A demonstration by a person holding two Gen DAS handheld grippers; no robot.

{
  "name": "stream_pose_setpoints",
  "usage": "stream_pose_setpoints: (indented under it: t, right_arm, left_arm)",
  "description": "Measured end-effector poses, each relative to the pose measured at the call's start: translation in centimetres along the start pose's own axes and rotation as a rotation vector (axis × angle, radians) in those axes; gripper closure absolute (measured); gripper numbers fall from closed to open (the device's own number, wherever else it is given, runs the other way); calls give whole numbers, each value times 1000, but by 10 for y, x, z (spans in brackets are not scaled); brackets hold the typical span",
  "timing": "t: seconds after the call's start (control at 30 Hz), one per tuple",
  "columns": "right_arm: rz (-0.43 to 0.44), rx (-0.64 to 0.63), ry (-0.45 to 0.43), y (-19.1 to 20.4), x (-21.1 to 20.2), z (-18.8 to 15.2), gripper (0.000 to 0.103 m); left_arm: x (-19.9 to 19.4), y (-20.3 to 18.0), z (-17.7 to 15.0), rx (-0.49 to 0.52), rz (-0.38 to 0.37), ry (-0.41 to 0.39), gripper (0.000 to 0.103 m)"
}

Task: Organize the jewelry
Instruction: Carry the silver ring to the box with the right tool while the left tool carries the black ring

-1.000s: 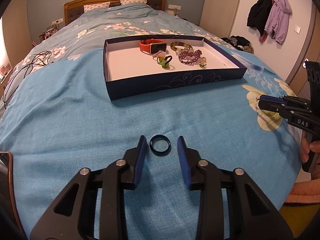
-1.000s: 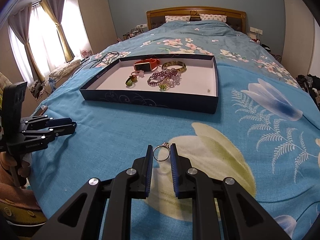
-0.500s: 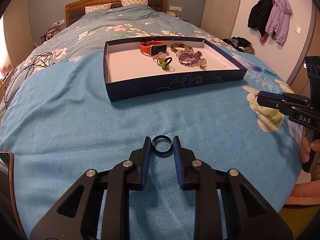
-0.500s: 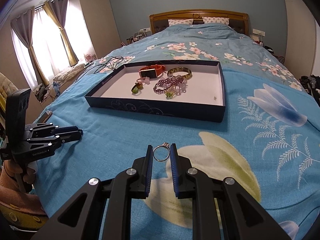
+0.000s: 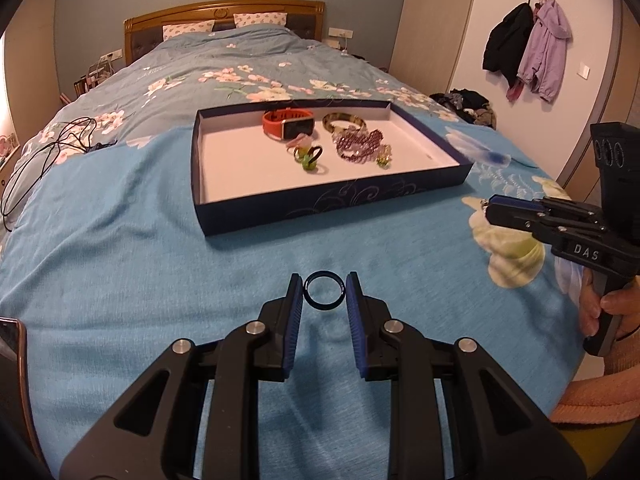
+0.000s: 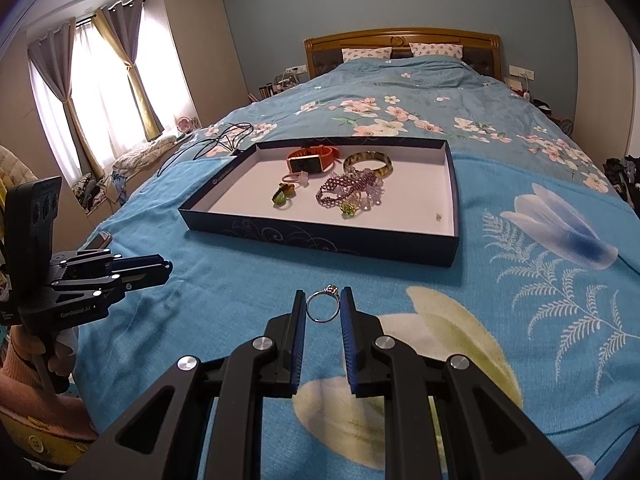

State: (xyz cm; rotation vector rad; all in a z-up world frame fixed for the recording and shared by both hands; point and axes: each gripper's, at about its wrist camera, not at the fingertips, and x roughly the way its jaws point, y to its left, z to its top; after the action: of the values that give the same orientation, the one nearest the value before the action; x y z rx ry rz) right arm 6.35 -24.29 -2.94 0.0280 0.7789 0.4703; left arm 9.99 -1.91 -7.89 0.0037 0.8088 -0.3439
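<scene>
My left gripper point(image 5: 324, 291) is shut on a dark blue ring point(image 5: 324, 308), held above the blue bedspread. My right gripper point(image 6: 323, 304) is shut on a silver ring with a small stone point(image 6: 323, 307), also lifted off the bed. A dark blue tray with a white floor point(image 5: 336, 204) lies ahead on the bed; it also shows in the right wrist view point(image 6: 320, 236). In it lie an orange watch point(image 5: 289, 125), a gold bangle point(image 5: 345, 121), purple bead bracelets point(image 5: 358, 145) and small green rings point(image 5: 308, 160). The right gripper also shows at the right of the left wrist view point(image 5: 490, 210).
A black cable point(image 5: 44, 148) lies on the bed left of the tray. A phone point(image 6: 98, 242) lies near the bed's left edge. Coats point(image 5: 524, 52) hang on the right wall. The left gripper shows at the left of the right wrist view point(image 6: 162, 270).
The left gripper closed on the dark blue ring and lifted it. Both grippers rose with their rings, and the tray now looks further off.
</scene>
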Motion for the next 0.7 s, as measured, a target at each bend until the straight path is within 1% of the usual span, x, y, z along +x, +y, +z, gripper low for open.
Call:
stream_pose_setpoints:
  t: [0.33, 0.7]
  right_arm:
    - [24, -7, -17, 6, 1, 9, 88]
    - [36, -20, -27, 9, 4, 16, 88]
  left_arm:
    - [-6, -6, 14, 3, -26, -36, 81]
    - [-7, -13, 23, 17, -38, -62, 81]
